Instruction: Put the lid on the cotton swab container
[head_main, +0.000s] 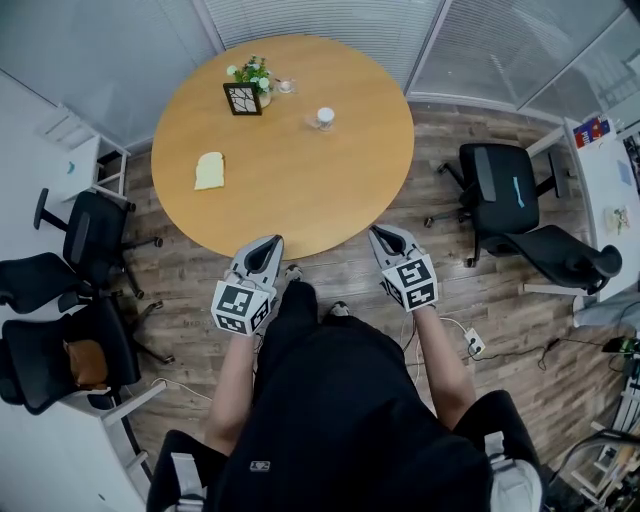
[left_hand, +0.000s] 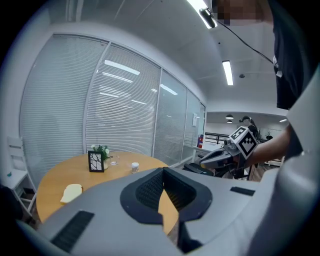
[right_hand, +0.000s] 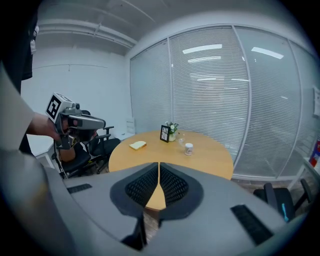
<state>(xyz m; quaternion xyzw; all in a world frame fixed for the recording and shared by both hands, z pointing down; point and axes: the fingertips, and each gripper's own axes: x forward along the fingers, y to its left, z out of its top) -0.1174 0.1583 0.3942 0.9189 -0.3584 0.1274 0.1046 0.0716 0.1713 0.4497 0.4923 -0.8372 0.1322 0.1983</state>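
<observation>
**At the near edge of the round table, both grippers closed and empty**

Toward the far right edge of the table (head_main: 300, 195) the cotton swab container (head_main: 324, 117) stood upright. Its long axis was vertical and its white top pointed up to the ceiling. It stood alone, with bare wood all around it.

A small clear round thing (head_main: 286, 87) lay nearer the far edge, just beside the potted plant (head_main: 252, 72). Whether it was the lid, I could not tell. A black picture frame (head_main: 242, 99) stood in front of the plant. A pale yellow cloth (head_main: 209, 171) lay flat near the left edge.

The left gripper (head_main: 270, 243) and the right gripper (head_main: 380, 233) were both at the near edge of the table, one on each side of the person's body, and both pointed across the table. The container was well apart from both pairs of fingers, on the far half of the table. It was closer to the line of the right gripper than to the left one.

Each gripper view showed the jaws pressed together at the tips with nothing between them. The fingers of both were clenched on no object.
</observation>
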